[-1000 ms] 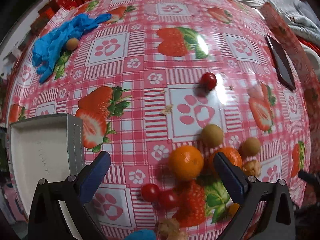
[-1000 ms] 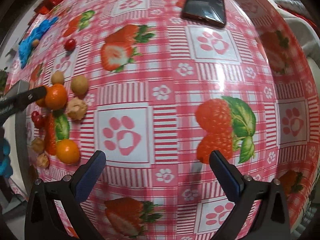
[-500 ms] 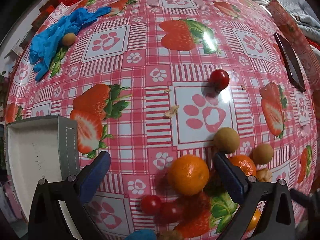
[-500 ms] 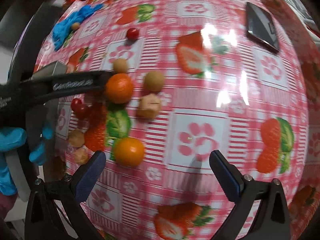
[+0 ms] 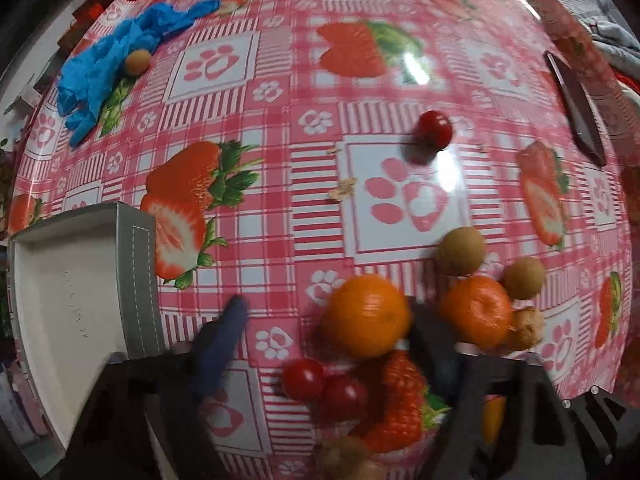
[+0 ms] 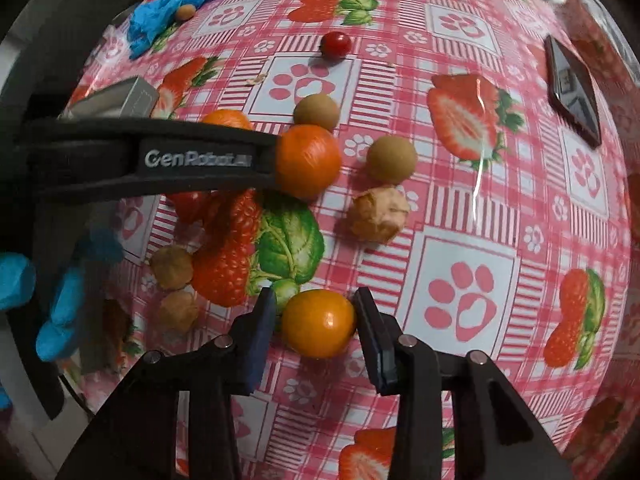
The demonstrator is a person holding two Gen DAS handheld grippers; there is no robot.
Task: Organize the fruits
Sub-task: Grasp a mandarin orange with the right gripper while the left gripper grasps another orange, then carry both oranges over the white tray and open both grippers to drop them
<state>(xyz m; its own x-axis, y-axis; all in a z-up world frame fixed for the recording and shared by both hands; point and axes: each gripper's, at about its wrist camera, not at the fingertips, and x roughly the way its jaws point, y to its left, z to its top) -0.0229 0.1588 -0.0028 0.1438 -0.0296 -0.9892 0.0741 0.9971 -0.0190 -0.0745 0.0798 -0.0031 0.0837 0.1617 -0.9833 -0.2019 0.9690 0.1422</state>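
Note:
Fruit lies loose on a pink strawberry-print tablecloth. In the left wrist view my left gripper (image 5: 326,306) points down over a large orange (image 5: 366,316). Its blurred jaws are closing; the right finger is at the orange's side, the left one still well clear. A second orange (image 5: 476,312), two brown longans (image 5: 460,256) and two cherry tomatoes (image 5: 304,378) lie close by. In the right wrist view my right gripper (image 6: 315,294) straddles a small orange (image 6: 318,322). Its jaws are closing, with a thin gap still showing on the left.
A grey-walled white box (image 5: 136,280) sits at the left. A blue glove (image 5: 116,60) with a longan on it lies far left, a lone tomato (image 5: 434,134) mid-table, a phone (image 6: 572,92) at the right. A blue-gloved hand (image 6: 60,312) holds the left gripper.
Both grippers' jaws have narrowed from wide open. The right gripper has travelled left across the table to the small orange, which now sits between its fingers. The left view has barely shifted.

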